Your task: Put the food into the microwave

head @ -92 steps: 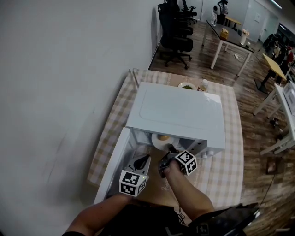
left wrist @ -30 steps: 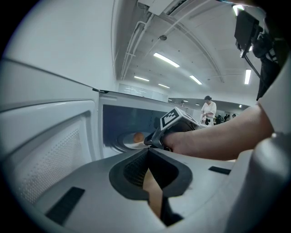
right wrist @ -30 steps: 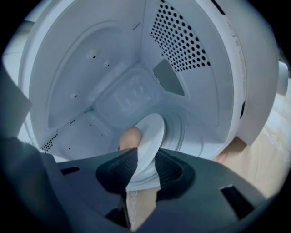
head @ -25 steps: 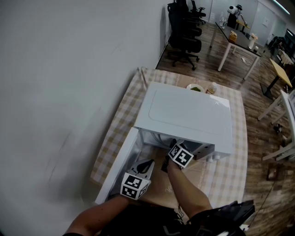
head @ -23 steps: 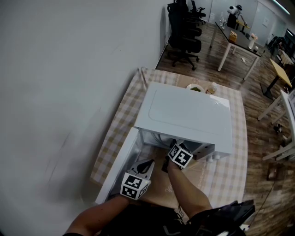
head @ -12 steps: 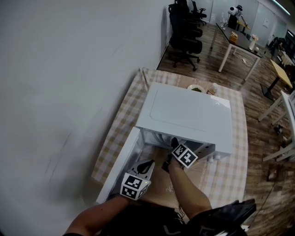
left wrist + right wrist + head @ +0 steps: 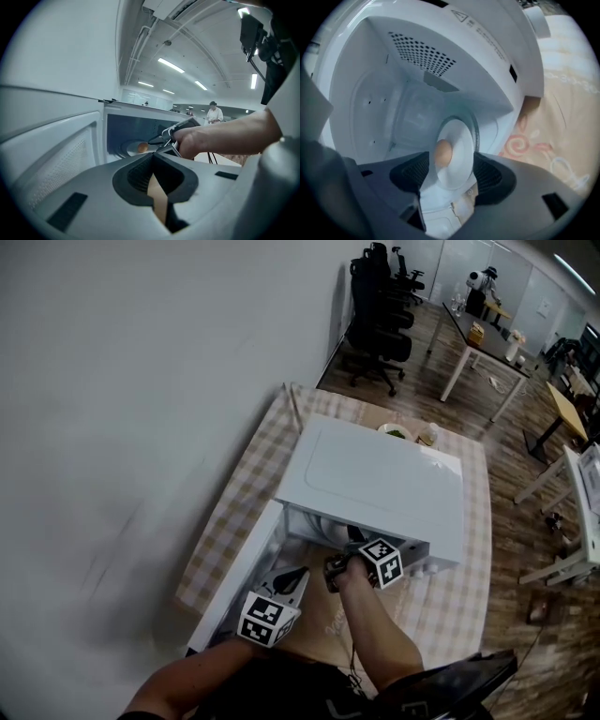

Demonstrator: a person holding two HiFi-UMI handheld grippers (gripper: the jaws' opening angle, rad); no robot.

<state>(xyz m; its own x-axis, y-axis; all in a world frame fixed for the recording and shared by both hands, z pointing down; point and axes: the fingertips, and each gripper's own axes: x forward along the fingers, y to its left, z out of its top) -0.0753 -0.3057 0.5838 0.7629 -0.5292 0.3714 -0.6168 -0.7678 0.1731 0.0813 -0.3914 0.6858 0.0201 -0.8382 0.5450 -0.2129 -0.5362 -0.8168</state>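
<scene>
Two grippers: left gripper (image 7: 155, 180) clamped shut, empty; right gripper (image 7: 450, 180) jaws just opening wide, one plate (image 7: 461, 154) loose between.
One bun (image 7: 443, 152): on plate, twelve o'clock of right gripper.
One microwave (image 7: 375, 479): open.

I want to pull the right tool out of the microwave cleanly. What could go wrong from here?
The jaws of the right tool have just been opening, yet the rim of the plate lies between them, so a crooked pull-back could drag the plate askew. The round food on it might then roll off. The door stands open at the left and could get bumped.
</scene>
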